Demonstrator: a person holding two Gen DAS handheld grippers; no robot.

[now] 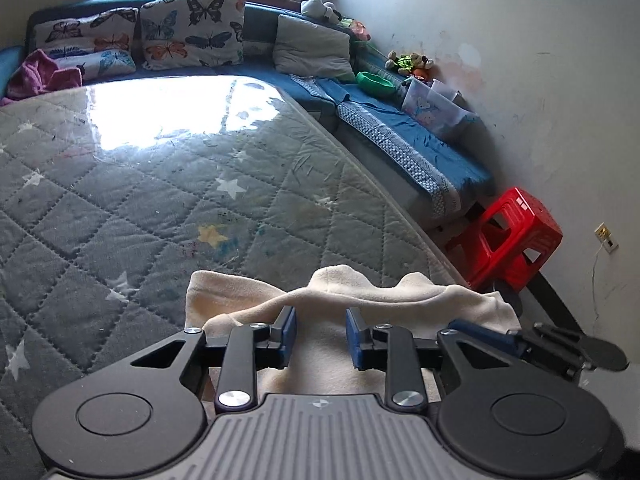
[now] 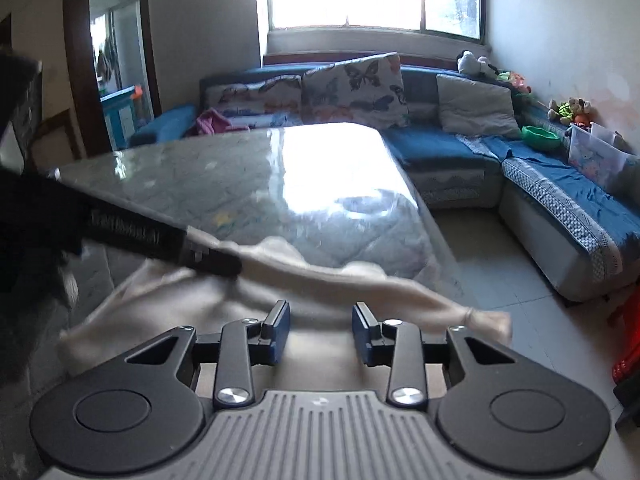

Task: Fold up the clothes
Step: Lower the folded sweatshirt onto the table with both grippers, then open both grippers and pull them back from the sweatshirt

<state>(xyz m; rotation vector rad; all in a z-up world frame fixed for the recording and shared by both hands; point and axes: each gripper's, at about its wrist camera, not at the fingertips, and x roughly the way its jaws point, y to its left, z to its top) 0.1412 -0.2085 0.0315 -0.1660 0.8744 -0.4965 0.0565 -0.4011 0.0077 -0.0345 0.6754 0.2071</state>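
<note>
A cream fleece cloth (image 1: 400,292) lies rumpled at the near corner of the quilted, plastic-covered table (image 1: 160,200). My left gripper (image 1: 322,334) stands over it, blue pads apart, with cloth showing in the gap and a raised fold just past the tips. Beside the cloth's right edge lies my right gripper (image 1: 500,338). In the right wrist view the cloth (image 2: 340,280) runs as a blurred ridge across the table (image 2: 200,184) corner, one end hanging past the edge. My right gripper (image 2: 322,334) is open just short of that ridge. From the left, the left gripper (image 2: 216,262) reaches the fold.
A blue corner sofa (image 2: 448,148) with butterfly pillows (image 1: 192,28) wraps the far side. It holds a pink garment (image 1: 36,76), a green bowl (image 1: 374,82) and a clear bin (image 1: 436,108). A red stool (image 1: 508,236) stands on the floor by the table's right edge.
</note>
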